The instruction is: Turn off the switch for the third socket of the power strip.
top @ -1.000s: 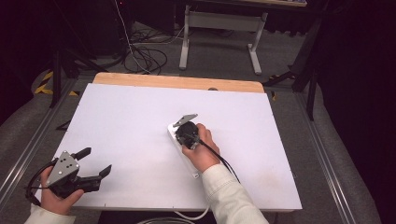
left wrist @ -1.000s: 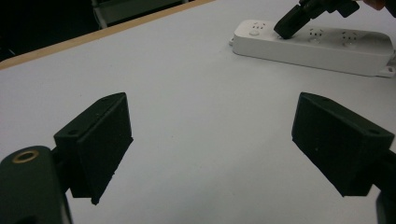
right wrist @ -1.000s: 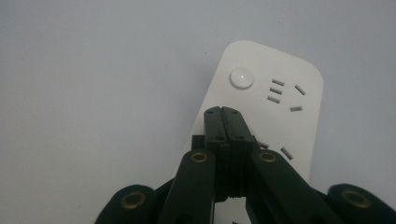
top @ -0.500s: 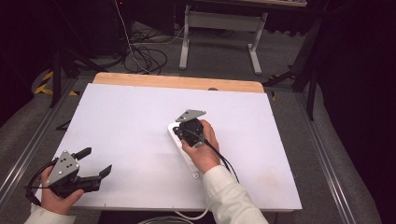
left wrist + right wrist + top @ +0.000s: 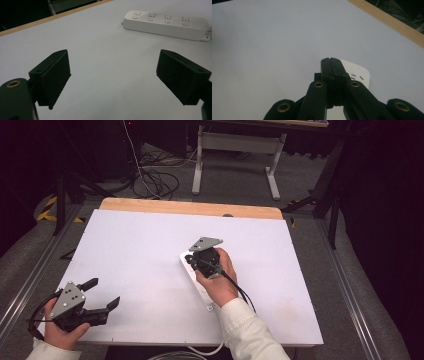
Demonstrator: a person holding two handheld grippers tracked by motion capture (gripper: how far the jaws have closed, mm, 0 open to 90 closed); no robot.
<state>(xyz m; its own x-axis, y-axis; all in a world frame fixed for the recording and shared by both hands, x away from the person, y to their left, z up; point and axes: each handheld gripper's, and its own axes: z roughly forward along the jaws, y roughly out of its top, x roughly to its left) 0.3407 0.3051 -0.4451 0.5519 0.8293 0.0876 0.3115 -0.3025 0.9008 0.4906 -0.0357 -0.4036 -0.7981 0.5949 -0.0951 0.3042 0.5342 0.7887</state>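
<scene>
I work at a white table top (image 5: 140, 265) with a bare wooden strip (image 5: 190, 208) along its far edge. The surface is matt, flat and lightly marked near its right front corner.

My right gripper (image 5: 192, 259) sits near the middle of the table, directly over the far end of a white power strip (image 5: 200, 287). Its jaws are fully closed, pad against pad, with nothing between them. In the right gripper view the closed tips (image 5: 332, 65) point past the rounded end of the strip (image 5: 362, 72), where a few socket slots are visible. Whether the tips touch the casing cannot be determined.

My left gripper (image 5: 102, 292) rests at the near left corner of the table, well apart from the strip. Its jaws stand wide, with only bare table surface between the pads (image 5: 50, 77). In the left gripper view the power strip (image 5: 166, 25) lies flat across the table farther off, with four socket groups on its top face and a mounting tab at its end.

A white cable (image 5: 200, 354) leaves the near end of the strip and drops over the front edge of the table.

The room around the table is dark. The floor is grey carpet (image 5: 240, 185). A metal rail (image 5: 30, 280) runs along the left side of the table. Behind the table stand a grey desk frame (image 5: 235, 150) and loose black cables (image 5: 155, 175) on the floor.
</scene>
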